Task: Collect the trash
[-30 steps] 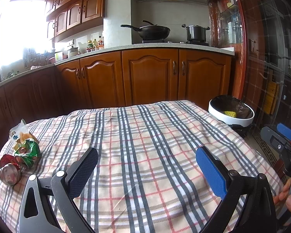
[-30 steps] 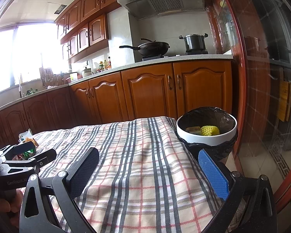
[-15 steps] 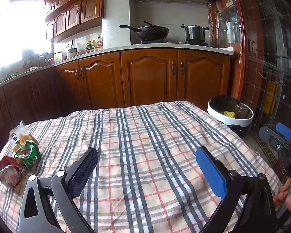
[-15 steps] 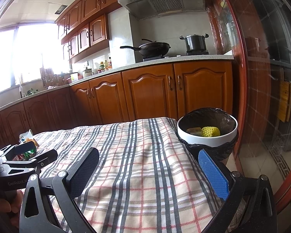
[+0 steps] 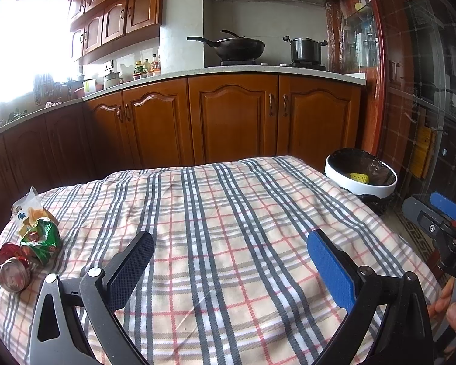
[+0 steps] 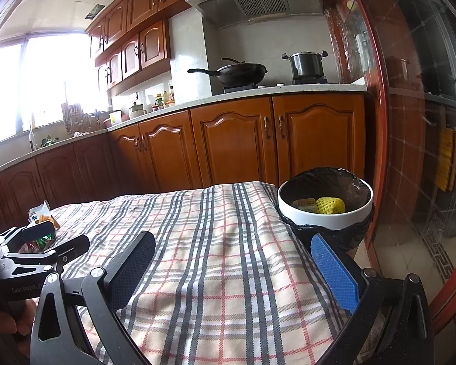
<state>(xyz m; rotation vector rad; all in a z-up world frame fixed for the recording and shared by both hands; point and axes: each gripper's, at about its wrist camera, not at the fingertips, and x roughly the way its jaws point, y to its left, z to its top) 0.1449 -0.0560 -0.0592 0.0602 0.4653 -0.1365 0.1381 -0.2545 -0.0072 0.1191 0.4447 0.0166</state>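
A small heap of trash lies at the table's left edge: a crushed red can (image 5: 12, 269), a crumpled green wrapper (image 5: 41, 238) and a clear snack bag (image 5: 27, 210). The wrapper and bag also show in the right wrist view (image 6: 41, 214). A white bin with a black liner (image 5: 360, 179) (image 6: 325, 216) stands off the table's right side and holds a yellow foam net (image 6: 329, 205). My left gripper (image 5: 231, 261) is open and empty over the checked cloth. My right gripper (image 6: 232, 266) is open and empty near the bin.
The table carries a checked cloth (image 5: 228, 219). Wooden kitchen cabinets (image 5: 234, 121) run behind it, with a wok (image 5: 237, 47) and a pot (image 5: 305, 49) on the stove. A glass door with a red frame (image 6: 410, 121) stands on the right.
Both views have shifted only slightly; the left gripper has risen a little. Both grippers stay open and empty.
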